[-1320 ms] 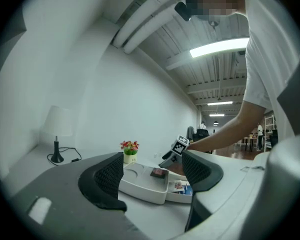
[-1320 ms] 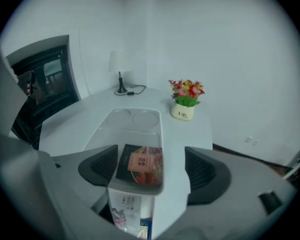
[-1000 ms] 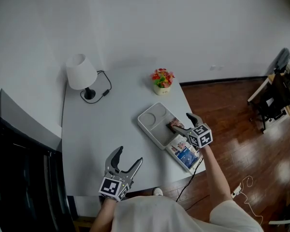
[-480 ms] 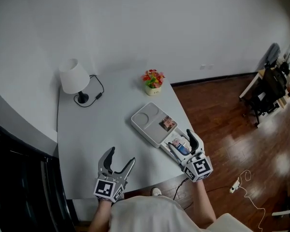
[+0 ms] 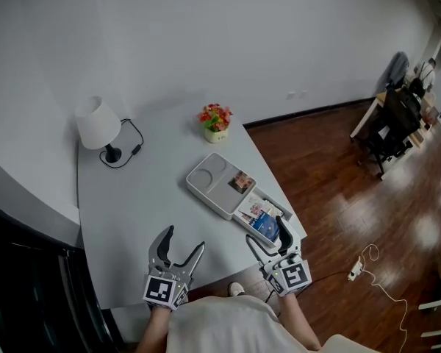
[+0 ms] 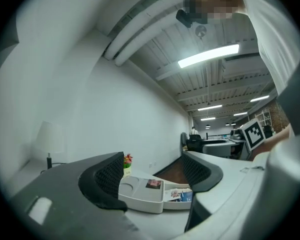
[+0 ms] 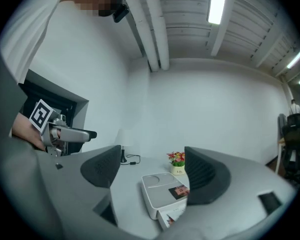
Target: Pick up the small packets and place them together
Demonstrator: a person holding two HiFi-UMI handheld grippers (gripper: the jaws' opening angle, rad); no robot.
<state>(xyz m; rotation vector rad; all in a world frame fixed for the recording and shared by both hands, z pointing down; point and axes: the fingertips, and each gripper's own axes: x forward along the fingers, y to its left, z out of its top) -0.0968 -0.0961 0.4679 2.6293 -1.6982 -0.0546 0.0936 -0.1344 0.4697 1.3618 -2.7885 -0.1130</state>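
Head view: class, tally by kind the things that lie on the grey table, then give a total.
Lamp: 1
Flower pot: 1
Trays: 2, the large tray and the small tray beside it
Small packets: 3, one on the large tray, a pale packet and a blue packet in the small tray
Total: 7

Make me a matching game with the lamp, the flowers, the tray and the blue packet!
Things:
1. lamp
2. flowers
3. tray
4. blue packet

Clues:
A. lies beside the tray, near the table's right edge
B. white shade, black cord
C. red and orange, in a little pot
D. a small packet lies on it

Pairs: 1-B, 2-C, 3-D, 4-A
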